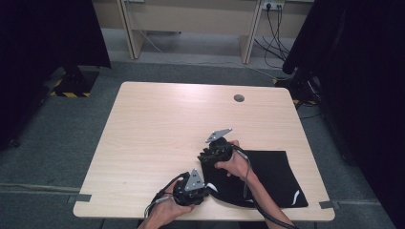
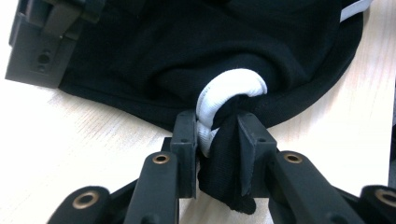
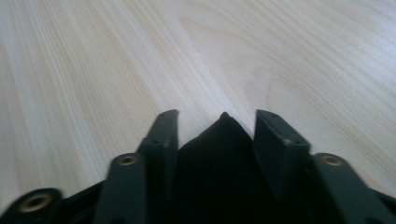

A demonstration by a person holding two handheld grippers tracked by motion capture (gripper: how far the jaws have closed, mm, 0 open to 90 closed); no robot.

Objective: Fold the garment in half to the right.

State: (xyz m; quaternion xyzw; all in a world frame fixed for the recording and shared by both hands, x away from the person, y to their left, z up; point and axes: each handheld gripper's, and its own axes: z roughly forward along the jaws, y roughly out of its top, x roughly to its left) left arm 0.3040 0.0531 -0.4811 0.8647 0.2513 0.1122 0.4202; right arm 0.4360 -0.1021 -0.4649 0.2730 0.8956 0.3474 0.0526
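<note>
1. While my left gripper (image 2: 217, 140) sits at the near edge of the table (image 1: 157, 124), its jaws are clamped on a bunched fold of the black garment (image 1: 267, 176), with a loop of white trim (image 2: 229, 93) pinched between the pads.
2. My right gripper (image 3: 217, 126) has its jaws narrowed around a pointed corner of the same black garment; the cloth sits between them, but I cannot tell whether the pads press on it.
3. From the high view, the right gripper (image 1: 215, 151) is at the garment's far left corner, the left gripper (image 1: 191, 188) at its near left edge.
4. Beyond the grippers, the garment lies flat on the right near part of the table, a white stripe (image 1: 296, 196) near its right edge.
</note>
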